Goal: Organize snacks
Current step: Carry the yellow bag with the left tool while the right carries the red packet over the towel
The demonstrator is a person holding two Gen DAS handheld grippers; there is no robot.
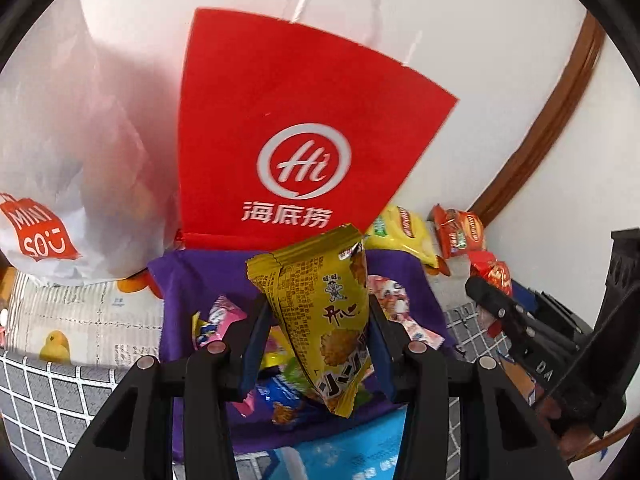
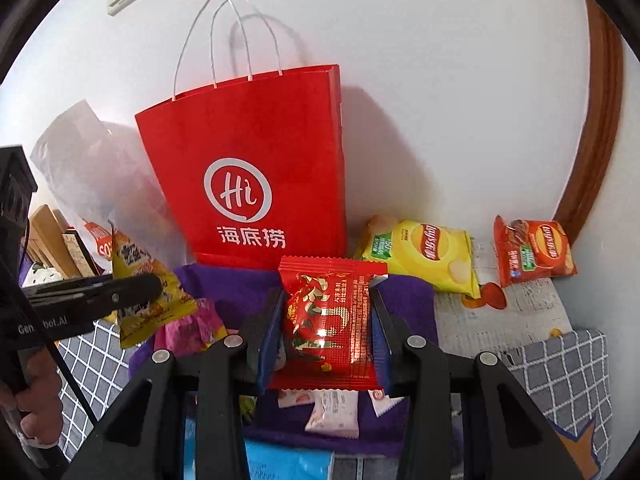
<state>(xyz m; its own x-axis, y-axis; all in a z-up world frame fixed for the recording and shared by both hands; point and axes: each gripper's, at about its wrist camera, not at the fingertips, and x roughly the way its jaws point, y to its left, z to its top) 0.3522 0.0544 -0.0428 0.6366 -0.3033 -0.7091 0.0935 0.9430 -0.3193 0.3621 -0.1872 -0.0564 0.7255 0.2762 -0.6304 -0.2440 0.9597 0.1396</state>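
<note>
In the left wrist view, the left gripper (image 1: 316, 332) has its jaws pinching a yellow foil cracker packet (image 1: 320, 312) across its lower middle, so most of the packet stands above the grip and tilts to the right. It hangs over a purple cloth (image 1: 192, 280) strewn with small wrapped sweets, in front of a tall red paper bag with white cord handles (image 1: 296, 108). The hold is narrow and the foil is slick. A quick swing toward the bag could let the top-heavy packet pivot or slide out, and it would fall back among the sweets. The bag's mouth is out of sight here, so judging the drop from this angle is risky.

In the right wrist view, the right gripper (image 2: 328, 328) has its jaws squeezing a red glossy snack packet (image 2: 332, 320) by its two side edges, above the same cloth. The bag (image 2: 248, 152) stands upright against the wall with its mouth well above both packets. A rim strike while lifting could fold or topple the light bag. The left gripper (image 2: 120, 296) is near on the left, so both reaching for the opening together could collide. Two crisp bags, yellow (image 2: 424, 256) and red-orange (image 2: 532, 252), lie to the right, not yet gathered.
</note>
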